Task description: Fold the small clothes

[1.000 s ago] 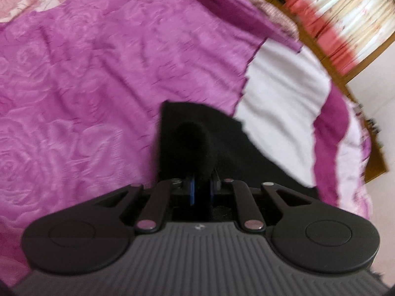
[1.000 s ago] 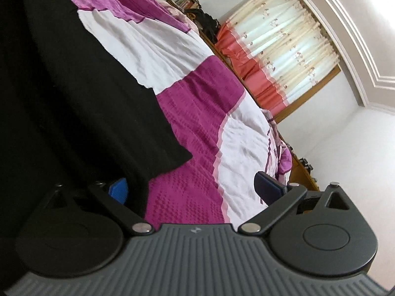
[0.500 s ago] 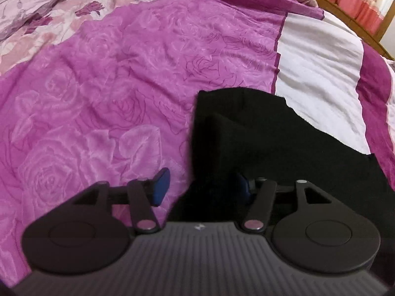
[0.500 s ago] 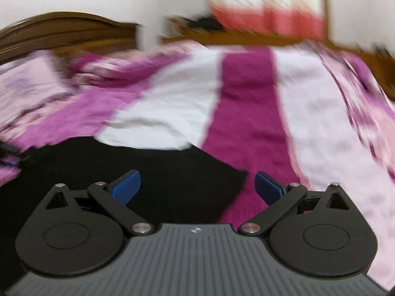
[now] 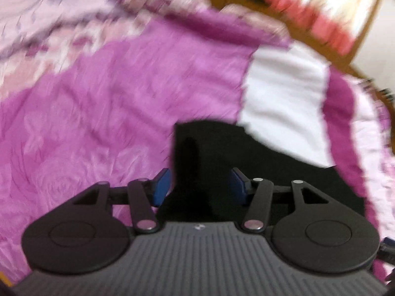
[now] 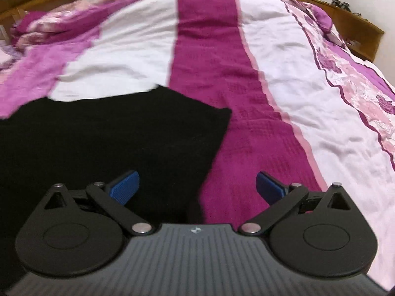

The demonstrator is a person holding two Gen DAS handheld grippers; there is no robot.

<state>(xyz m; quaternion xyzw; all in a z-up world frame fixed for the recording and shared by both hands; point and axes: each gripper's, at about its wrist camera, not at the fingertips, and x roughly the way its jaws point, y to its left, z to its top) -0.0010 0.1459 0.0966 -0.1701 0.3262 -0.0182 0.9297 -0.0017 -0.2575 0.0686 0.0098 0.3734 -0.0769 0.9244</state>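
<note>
Left wrist view, blurred by motion: nearest me, my left hand-held gripper (image 5: 198, 187) is spread open and holds nothing, its blue pads either side of the black garment (image 5: 212, 153). A raised ridge of cloth stands just ahead between them. Right wrist view: my right hand-held gripper (image 6: 197, 185) gapes wide, also holding nothing, over the garment's right edge (image 6: 111, 133), which lies flat on the bed (image 6: 222, 86). Beyond stretch the quilt's magenta and white stripes, then the wooden bed frame (image 6: 353, 22). Risks, as I judge them: black on black hides edges, so I may pinch one layer or snag the quilt beneath, dragging the fold crooked.
</note>
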